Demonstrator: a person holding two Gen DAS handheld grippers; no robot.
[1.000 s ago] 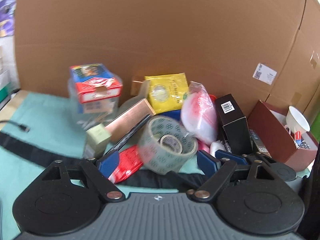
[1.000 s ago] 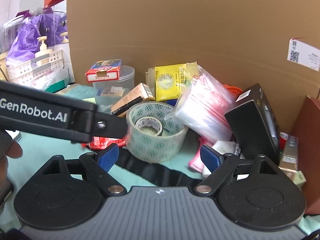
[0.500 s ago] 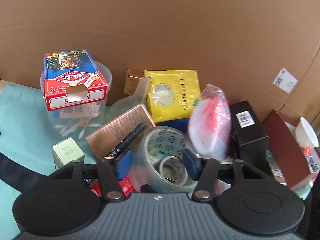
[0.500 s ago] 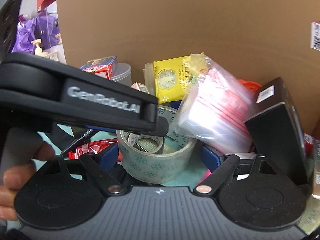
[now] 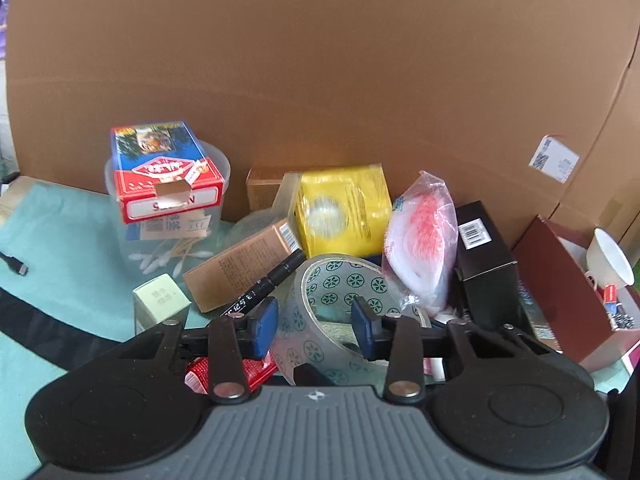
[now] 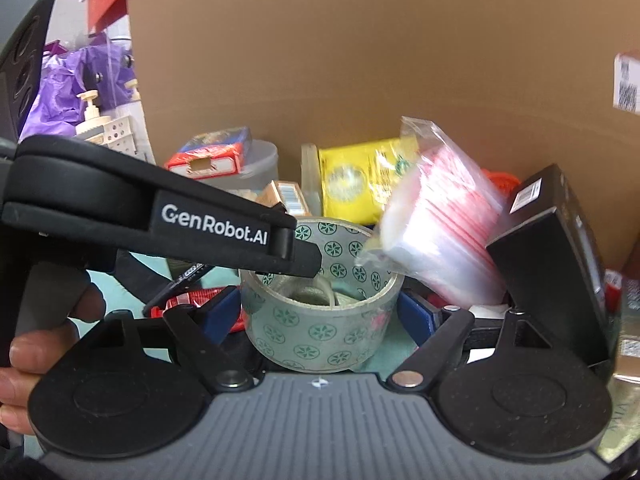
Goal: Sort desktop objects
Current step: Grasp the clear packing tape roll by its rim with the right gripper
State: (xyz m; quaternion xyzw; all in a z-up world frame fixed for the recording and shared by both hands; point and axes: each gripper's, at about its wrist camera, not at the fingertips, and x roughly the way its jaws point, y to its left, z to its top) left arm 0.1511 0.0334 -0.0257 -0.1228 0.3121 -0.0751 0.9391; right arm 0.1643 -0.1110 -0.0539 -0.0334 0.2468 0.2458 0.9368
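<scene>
A clear tape roll (image 5: 340, 280) with green flower print lies tilted in a pile of desk items. My left gripper (image 5: 314, 330) straddles the roll's near-left wall, one pad outside and one inside the hole. Its jaws are closing, and a gap still shows at the inner pad. In the right wrist view the left gripper's finger (image 6: 296, 258) reaches down into the tape roll (image 6: 320, 332). My right gripper (image 6: 320, 314) stands wide with a pad on each side of the roll, its jaws narrowing slightly, not clearly pressing.
Around the roll lie a black marker (image 5: 264, 284), a brown carton (image 5: 240, 268), a yellow packet (image 5: 340, 208), a red-and-white bag (image 5: 420, 240) and a black box (image 5: 480, 256). A card box (image 5: 168, 176) tops a clear tub. A maroon box (image 5: 560, 296) holds a cup. Cardboard wall (image 5: 320, 80) behind.
My left gripper moved in onto the tape roll and its jaws narrowed, one finger now inside the hole. My right gripper edged closer, so the roll sits between its pads.
</scene>
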